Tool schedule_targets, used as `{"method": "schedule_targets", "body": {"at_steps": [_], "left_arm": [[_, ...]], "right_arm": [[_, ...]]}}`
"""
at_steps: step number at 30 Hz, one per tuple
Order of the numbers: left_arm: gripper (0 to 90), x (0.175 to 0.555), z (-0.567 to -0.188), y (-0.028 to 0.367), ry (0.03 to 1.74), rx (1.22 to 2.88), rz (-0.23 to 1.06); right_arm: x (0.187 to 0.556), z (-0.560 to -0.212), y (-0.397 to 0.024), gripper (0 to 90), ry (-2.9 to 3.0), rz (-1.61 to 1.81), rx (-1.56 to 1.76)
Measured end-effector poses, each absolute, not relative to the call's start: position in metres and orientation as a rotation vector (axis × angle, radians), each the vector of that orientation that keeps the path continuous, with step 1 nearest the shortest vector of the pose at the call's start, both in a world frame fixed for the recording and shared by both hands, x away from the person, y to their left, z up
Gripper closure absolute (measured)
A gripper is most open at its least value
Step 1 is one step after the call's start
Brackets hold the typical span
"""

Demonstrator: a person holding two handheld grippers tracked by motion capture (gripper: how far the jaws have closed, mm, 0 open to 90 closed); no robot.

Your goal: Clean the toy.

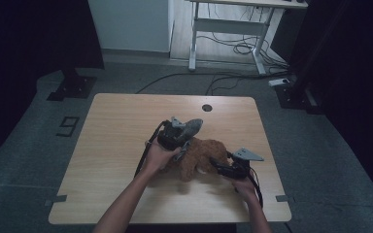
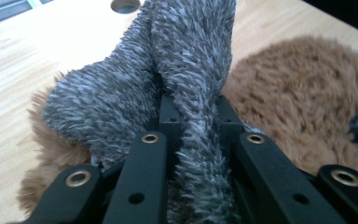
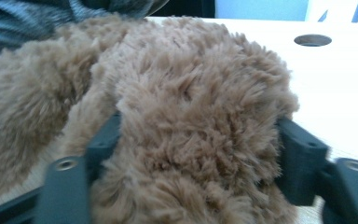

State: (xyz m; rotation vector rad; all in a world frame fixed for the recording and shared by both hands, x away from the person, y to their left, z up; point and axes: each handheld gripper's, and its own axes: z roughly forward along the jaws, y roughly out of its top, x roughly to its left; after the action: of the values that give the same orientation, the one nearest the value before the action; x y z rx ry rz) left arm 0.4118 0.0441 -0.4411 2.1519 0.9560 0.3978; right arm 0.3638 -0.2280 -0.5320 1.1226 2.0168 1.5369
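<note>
A grey fuzzy sock point(image 1: 192, 126) hangs lifted over the table's middle, with my left gripper point(image 1: 180, 137) shut on it. In the left gripper view the grey sock point(image 2: 186, 60) stands pinched between the two black jaws of the left gripper point(image 2: 193, 105). Under and beside it lies a brown fluffy sock-like piece point(image 1: 203, 154) on the wood. My right gripper point(image 1: 215, 165) comes at its right end. In the right gripper view the brown fluff point(image 3: 191, 107) bulges between the right gripper's point(image 3: 198, 140) wide-set jaws, which stand open around it.
The light wooden table point(image 1: 116, 131) has a round cable hole point(image 1: 207, 108) near its far edge. Bare wood lies to the left and along the front. Beyond the table are a white-legged desk point(image 1: 233, 29) and cables on the grey floor.
</note>
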Motion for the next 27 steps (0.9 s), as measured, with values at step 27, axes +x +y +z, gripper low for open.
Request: {"method": "schedule_targets", "body": {"at_steps": [27], "left_arm": [[78.6, 0.339, -0.468, 0.075, 0.851, 2.065, 0.378]], "right_arm": [[0.357, -0.523, -0.214, 19.6, 2.229, 1.449, 1.121]]}}
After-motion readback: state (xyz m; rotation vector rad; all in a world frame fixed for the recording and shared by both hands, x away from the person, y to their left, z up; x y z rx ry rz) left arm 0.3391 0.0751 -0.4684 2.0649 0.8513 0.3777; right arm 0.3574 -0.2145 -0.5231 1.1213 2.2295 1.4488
